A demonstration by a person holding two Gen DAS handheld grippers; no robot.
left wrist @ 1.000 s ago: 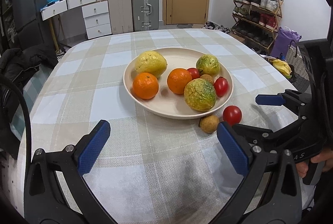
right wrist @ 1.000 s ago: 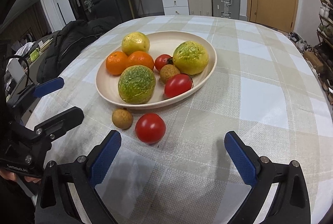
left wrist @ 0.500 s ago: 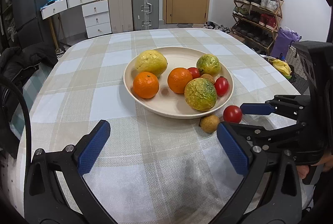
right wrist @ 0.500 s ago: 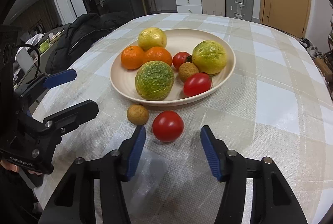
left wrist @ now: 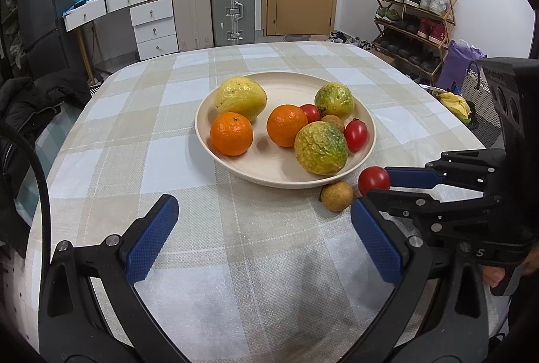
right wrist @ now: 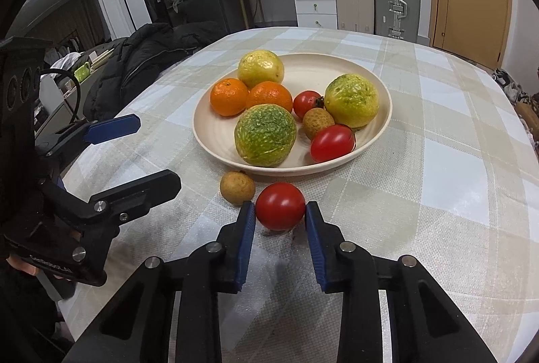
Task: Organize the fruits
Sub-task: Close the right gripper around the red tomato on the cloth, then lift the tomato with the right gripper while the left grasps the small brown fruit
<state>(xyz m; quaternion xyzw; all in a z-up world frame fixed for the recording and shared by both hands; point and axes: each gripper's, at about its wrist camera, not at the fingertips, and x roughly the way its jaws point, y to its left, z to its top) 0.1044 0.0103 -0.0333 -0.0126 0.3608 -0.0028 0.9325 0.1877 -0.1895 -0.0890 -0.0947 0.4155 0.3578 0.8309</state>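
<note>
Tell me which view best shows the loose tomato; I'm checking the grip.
The right wrist view: the tomato sits centred and unblocked, both blue pads of the right gripper against its sides. The left wrist view shows it small and sideways, partly behind that gripper's finger.

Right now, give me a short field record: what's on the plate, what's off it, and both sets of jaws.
plate: two oranges, three green-yellow fruits, two tomatoes, one small brown fruit
off plate: loose tomato, brown fruit, both on tablecloth
right gripper: jaws just closed, pads against the loose tomato, not lifted
left gripper: jaws open, empty
</note>
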